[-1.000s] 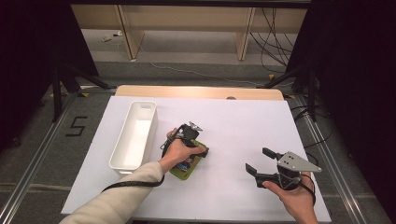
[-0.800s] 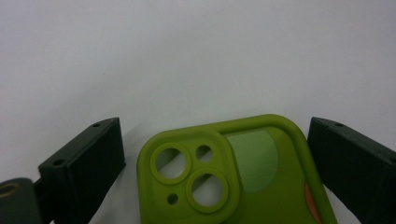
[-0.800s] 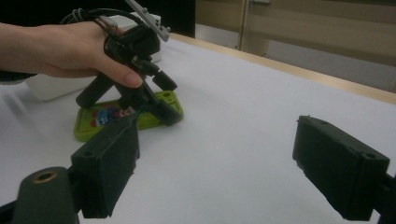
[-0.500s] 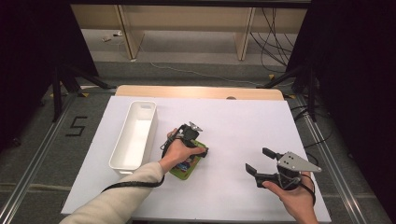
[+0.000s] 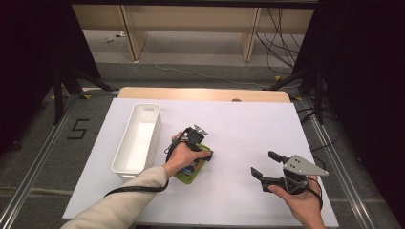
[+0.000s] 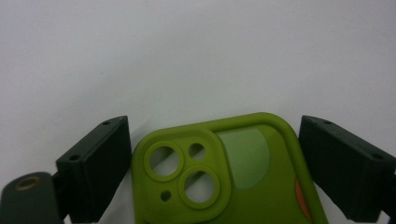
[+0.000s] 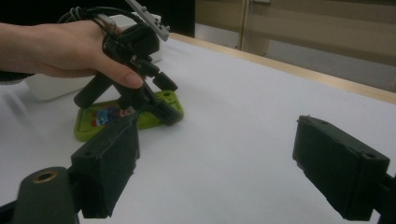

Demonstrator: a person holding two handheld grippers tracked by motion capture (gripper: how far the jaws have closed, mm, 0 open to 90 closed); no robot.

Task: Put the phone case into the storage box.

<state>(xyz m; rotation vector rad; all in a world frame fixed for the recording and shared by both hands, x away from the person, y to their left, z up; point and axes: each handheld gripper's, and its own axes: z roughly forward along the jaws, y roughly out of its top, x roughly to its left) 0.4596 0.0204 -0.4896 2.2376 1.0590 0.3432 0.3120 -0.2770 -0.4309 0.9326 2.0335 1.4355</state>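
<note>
The left hand-held gripper (image 5: 204,151) is held low over the counter (image 5: 248,124), its jaws standing to either side of the camera end of a green phone case (image 6: 224,177); the jaws have just been closing, with the case between them; in the left gripper view a narrow gap is seen between each jaw and the case's edge, so the pads are not yet pressed on it. The case is seen lying flat on the white surface, its lens cut-outs toward the jaw tips, its printed end under the person's left hand (image 5: 184,155). A white bin (image 5: 138,138) is noted just to the left of that hand, lengthwise along the counter. The right hand-held gripper (image 5: 265,164) is held well apart to the right, its jaws wide with nothing between them, pointed toward the case.
</note>
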